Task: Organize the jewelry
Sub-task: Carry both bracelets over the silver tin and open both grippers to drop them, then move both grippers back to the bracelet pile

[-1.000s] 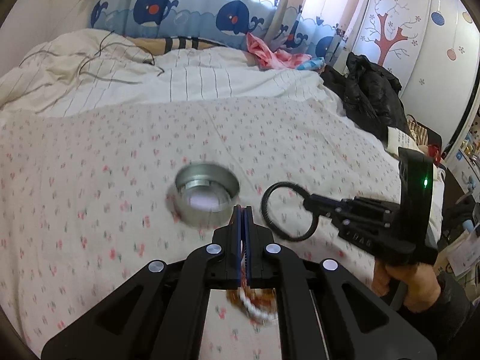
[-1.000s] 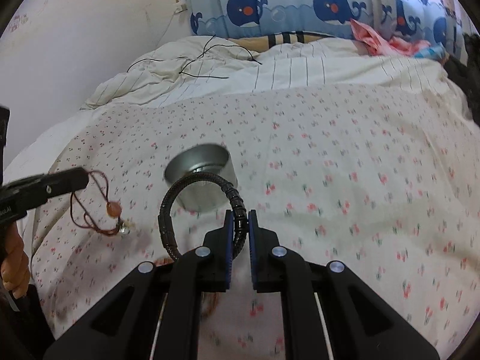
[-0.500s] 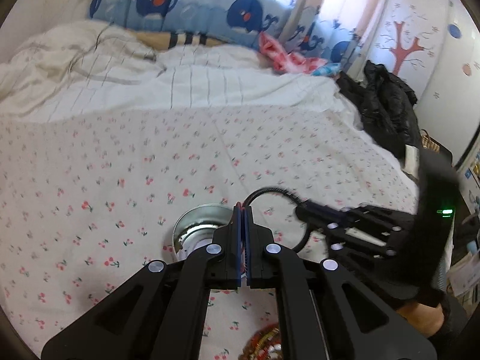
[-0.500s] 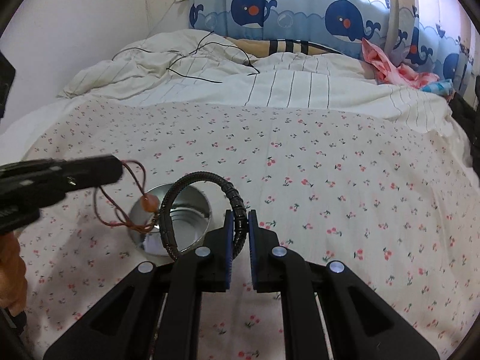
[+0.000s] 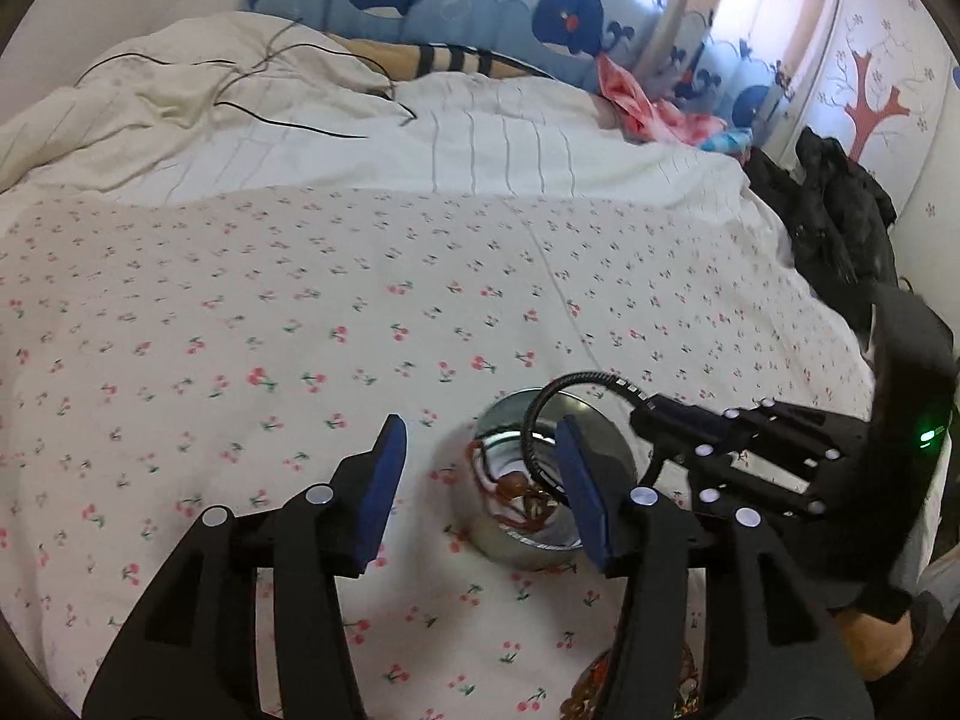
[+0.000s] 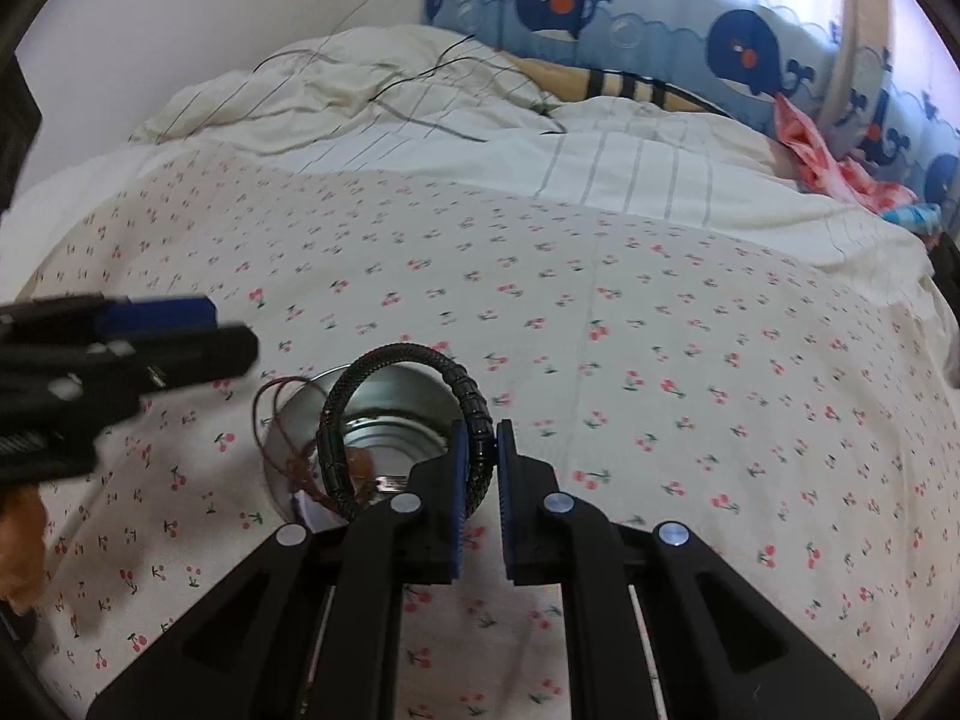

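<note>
Bedspread: cherry-print sheet (image 5: pixel 300 312) under everything.
Left gripper (image 5: pixel 480 468): blue pads spread wide, nothing between them, poised over the tin.
Right gripper (image 6: pixel 478 462): clamped on the black braided bracelet (image 6: pixel 336 420), which hangs above the tin's mouth.
Tin: round metal tin (image 5: pixel 510 546) on the sheet.
Necklace: red cord necklace (image 5: pixel 516 495) lying inside the tin, one loop draped over the rim.

A black braided bracelet (image 6: pixel 384 420) stands upright over a round metal tin (image 5: pixel 528 540) holding a red-cord necklace (image 5: pixel 516 495).
</note>
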The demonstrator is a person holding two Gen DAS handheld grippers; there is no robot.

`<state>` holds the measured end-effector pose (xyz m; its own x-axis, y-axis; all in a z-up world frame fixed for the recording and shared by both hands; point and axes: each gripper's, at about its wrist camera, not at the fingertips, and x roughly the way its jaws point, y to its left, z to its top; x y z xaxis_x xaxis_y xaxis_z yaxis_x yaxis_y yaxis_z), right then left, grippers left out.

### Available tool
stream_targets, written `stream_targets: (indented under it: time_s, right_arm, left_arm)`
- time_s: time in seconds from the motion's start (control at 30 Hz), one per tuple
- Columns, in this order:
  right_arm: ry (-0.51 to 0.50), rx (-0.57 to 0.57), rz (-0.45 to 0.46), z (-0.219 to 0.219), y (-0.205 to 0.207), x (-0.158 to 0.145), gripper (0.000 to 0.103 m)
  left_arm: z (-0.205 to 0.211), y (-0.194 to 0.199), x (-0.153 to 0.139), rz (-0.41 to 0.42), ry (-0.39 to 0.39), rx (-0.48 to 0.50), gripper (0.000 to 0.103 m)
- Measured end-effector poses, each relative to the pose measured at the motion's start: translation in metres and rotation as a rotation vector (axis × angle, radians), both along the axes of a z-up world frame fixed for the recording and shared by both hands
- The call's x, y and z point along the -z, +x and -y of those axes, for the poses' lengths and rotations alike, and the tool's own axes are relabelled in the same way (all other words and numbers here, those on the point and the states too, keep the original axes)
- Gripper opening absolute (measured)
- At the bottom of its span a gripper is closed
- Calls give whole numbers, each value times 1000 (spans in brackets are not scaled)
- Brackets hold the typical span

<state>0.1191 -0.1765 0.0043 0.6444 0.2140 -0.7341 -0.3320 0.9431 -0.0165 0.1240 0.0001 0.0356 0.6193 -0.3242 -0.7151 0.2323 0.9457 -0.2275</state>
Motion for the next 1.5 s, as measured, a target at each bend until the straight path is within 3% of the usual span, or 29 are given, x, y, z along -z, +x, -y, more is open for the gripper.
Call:
stream_targets:
  time_s: [0.13, 0.4, 0.43, 0.53, 0.67, 0.9, 1.17, 1.27, 1.33, 1.5]
  right_arm:
    - [-25, -31, -19, -15, 3, 10, 10]
    - [-203, -34, -14, -31, 4, 31, 10]
    - [-196, -46, -22, -31, 4, 31, 13]
    - [-127, -72, -43, -29, 2, 29, 40]
    - [-101, -46, -2, -24, -3, 12, 52]
    - [35, 11, 10, 27, -40, -21, 53]
    - [124, 44, -125, 84, -128, 14, 53]
    - [153, 17, -145, 81, -144, 20, 52]
    - [125, -9, -126, 72, -146, 19, 52]
    - [76, -39, -142, 55, -144, 28, 52]
  left_arm:
    - [-13, -4, 0, 1, -11, -19, 53]
    - [-19, -6, 7, -11, -30, -35, 58]
    - [-18, -6, 8, -13, -29, -31, 58]
    - [-17, -7, 9, -15, -26, -23, 59]
    - [-21, -9, 6, -10, -30, -31, 60]
    - [-28, -50, 7, 7, 11, -35, 62]
    - [0, -124, 42, -23, 82, 108, 63]
    - [14, -142, 50, -11, 122, 165, 64]
    - [15, -147, 55, -21, 78, 186, 67]
    - [27, -150, 55, 22, 73, 218, 70]
